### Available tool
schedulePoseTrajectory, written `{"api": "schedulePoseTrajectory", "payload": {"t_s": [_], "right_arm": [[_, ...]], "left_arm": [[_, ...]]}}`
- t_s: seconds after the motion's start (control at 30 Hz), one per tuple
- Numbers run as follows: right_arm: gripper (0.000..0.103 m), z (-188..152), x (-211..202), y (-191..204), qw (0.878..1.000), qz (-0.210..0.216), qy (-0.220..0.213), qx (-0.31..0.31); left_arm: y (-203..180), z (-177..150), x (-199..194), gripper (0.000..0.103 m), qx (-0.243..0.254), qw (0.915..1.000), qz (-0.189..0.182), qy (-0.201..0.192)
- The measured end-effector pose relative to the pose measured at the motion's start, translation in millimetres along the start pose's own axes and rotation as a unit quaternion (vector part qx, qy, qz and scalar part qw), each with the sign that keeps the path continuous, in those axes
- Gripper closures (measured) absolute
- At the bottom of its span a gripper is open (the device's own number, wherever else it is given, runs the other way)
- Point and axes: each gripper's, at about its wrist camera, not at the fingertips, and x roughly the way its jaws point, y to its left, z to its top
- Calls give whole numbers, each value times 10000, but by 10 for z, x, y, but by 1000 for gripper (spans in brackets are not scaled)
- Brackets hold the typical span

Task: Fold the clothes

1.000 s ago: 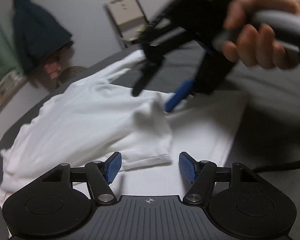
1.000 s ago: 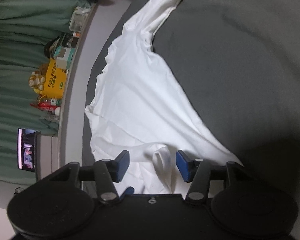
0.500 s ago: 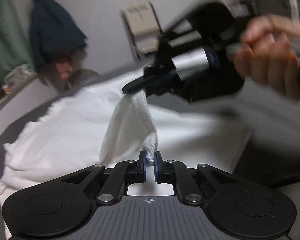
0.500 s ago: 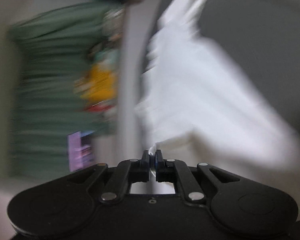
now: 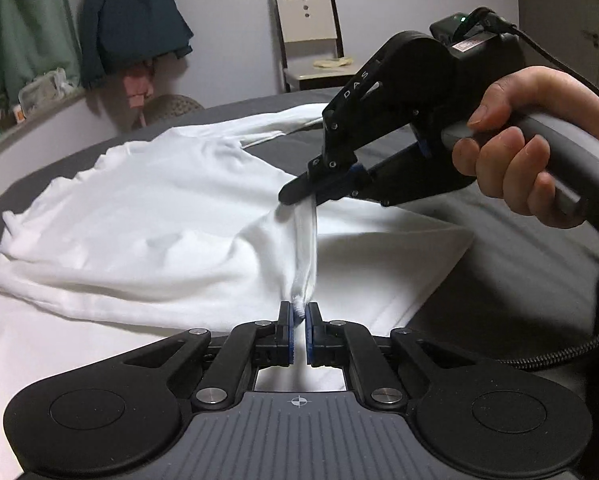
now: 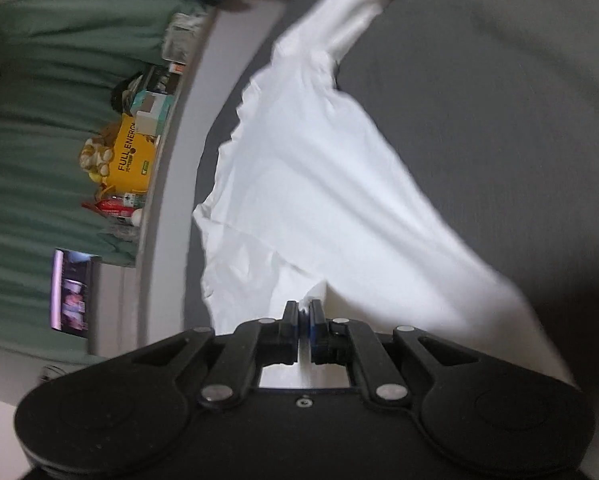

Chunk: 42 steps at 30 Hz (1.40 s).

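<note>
White cloth was pinched in both my tongs: my left gripper (image 5: 298, 312) was clamped on a bunched edge of the white shirt (image 5: 147, 216), and my right gripper (image 5: 299, 196), held in my right hand (image 5: 527, 152), nipped the same raised strip further along. Most of the shirt lay spread on the grey bed (image 5: 499, 280).
</note>
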Motion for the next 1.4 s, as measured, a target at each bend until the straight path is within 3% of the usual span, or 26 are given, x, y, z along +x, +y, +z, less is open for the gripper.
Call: {"api": "schedulePoseTrajectory", "payload": {"t_s": [0.2,0.27,0.4,0.47,0.63,0.73,0.8,0.87,0.93,0.97,1.0,1.1,1.17,1.23,1.3,1.37,1.4], "right_arm": [[93,-11,105,-195,9963,-529,-105,674],[90,-46,117,-195,9936,-747,-275,807],[65,-92,104,4,9940,-773,-567,529],[64,-95,60,137,9936,-775,-813,116],[61,-46,-3,345,9875,-613,-1272,-707],[60,1,-32,448,9824,-428,-1475,-1064],[60,48,-27,498,9805,-261,-1551,-1176],[59,82,-37,559,9770,-138,-1670,-1321],[54,107,-25,659,9719,-31,-1732,-1597],[52,116,-12,704,9703,24,-1709,-1713],[50,126,2,746,9688,79,-1679,-1819],[43,122,75,875,9621,238,-1502,-2263],[41,147,199,993,9601,198,-1288,-2475],[40,240,429,1190,9612,179,-956,-2583],[40,398,771,1481,9647,211,-561,-2565],[40,598,1211,1852,9687,178,-103,-2475],[41,714,1476,2071,9697,98,184,-2433]], "left_arm": [[123,-49,-156,97,-480,9988,58,119],[232,-66,-267,97,-693,9967,393,166],[567,-48,-594,96,-1075,9886,1049,88],[795,34,-750,96,-1131,9833,1423,-6],[1330,500,-989,96,-1440,9642,2035,-905],[1539,826,-1084,96,-1682,9484,2000,-1796],[1617,989,-1098,96,-1765,9393,1758,-2361],[1654,1079,-1060,84,-1715,9303,1600,-2821],[1706,1036,-951,0,-1715,9195,1828,-3028],[1751,950,-876,0,-1787,9106,2087,-3087],[1813,843,-787,0,-1825,9048,2319,-3069],[2174,474,-376,0,-1669,9139,2996,-2171],[2408,239,-117,0,-1313,9182,3389,-1573],[2596,60,146,0,-598,9251,3644,-880],[2715,-76,365,0,120,9205,3895,-305],[2824,-172,512,0,404,9115,4094,66],[2876,-178,539,0,363,9121,4082,129]]}}
